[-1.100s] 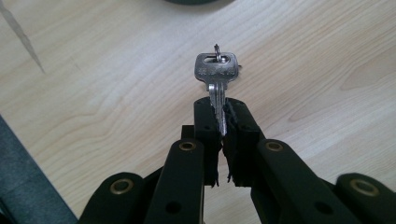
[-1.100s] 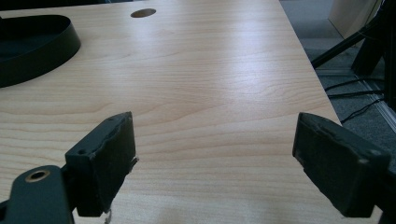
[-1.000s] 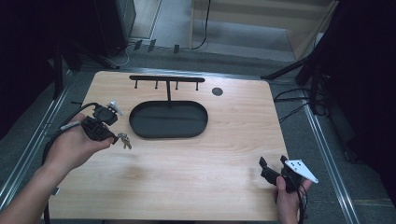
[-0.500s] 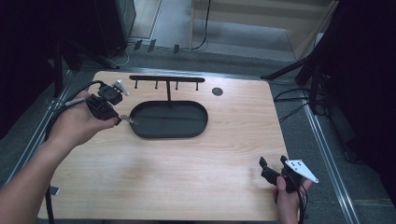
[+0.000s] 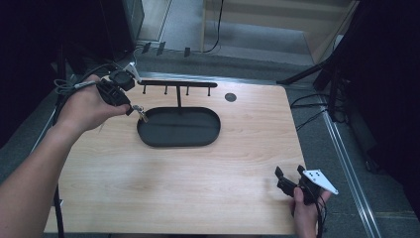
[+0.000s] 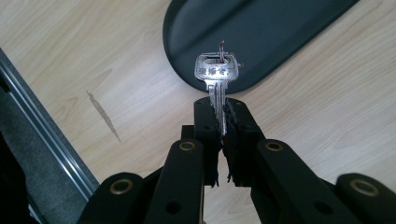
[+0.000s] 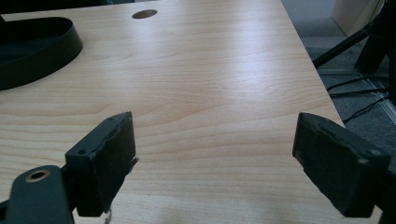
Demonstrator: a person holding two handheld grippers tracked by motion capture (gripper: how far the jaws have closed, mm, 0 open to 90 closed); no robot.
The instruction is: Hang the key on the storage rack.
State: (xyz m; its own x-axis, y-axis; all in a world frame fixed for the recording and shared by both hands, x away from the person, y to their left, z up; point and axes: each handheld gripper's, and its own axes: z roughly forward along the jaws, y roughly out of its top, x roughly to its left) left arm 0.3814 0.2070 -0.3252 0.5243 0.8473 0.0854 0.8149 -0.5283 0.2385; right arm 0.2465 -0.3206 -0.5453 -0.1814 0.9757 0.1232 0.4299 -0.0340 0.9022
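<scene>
Carrying a key (image 6: pixel 216 74) toward the hook rack (image 5: pixel 177 84). Left gripper (image 5: pixel 132 108) fingers pinched tight on the blade, bow and its small ring sticking out past the tips, hanging just over the left end of the black tray (image 5: pixel 213 136). Right gripper (image 5: pixel 288 177) parked near the bench (image 5: pixel 163 183) front right corner, fingers spread wide, nothing in them. Next up, probably: lift toward a peg and line the ring up with it, pretty fiddly since that ring is tiny.
</scene>
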